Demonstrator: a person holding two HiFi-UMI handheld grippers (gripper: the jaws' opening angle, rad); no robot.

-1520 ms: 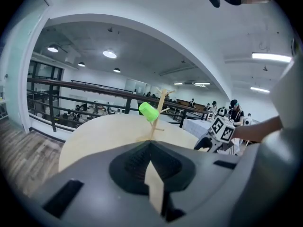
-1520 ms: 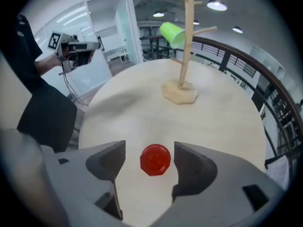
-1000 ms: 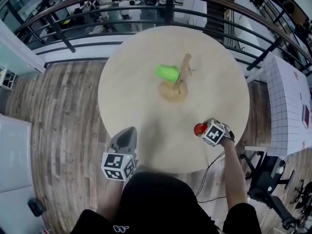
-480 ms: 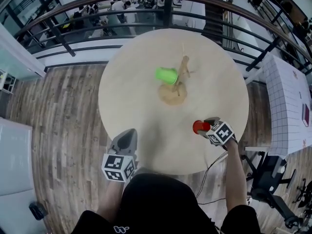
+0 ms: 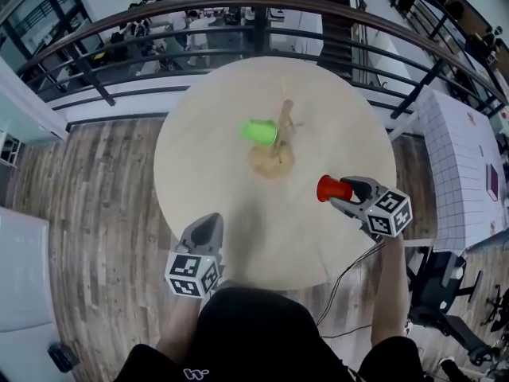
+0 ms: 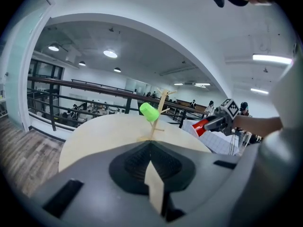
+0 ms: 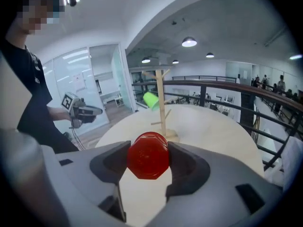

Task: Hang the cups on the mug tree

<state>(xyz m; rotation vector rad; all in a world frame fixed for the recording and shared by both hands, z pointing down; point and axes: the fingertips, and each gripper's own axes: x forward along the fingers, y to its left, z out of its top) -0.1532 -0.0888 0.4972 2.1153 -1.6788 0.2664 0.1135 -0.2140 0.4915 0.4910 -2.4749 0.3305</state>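
- Right gripper (image 5: 350, 192) is what I am driving: its jaws are clamped on the red cup (image 5: 330, 189), one pad on each side of the body. It holds the cup clear above the table (image 5: 199, 173), over the four o'clock part of the round top.
- In the right gripper view the cup's flat end faces the camera. In the head view its wider end points away from the jaws, towards about nine o'clock. So its long axis runs along the gripper, close to level, and I judge the mouth leads.
- From the cup, the mug tree (image 5: 280, 134) stands between ten and eleven o'clock in the head view, near the table's centre, upright on its round base.
- Green cup (image 5: 259, 131) already hangs on the tree's nine o'clock side, tilted, its mouth towards the trunk.
- That is the relation the next move turns on. The taken peg is on the far side of the trunk from my cup, and I judge the pegs on the near side to be bare.
- The red cup's mouth points past the tree, not at it, so I would swing the axis round towards a free peg before pushing in.
- Left gripper (image 5: 207, 228) has its jaws together on nothing and sits at the table's seven o'clock edge, well apart from the tree. The right one is nearer and already loaded.
- Whether the red cup has a handle I cannot tell.
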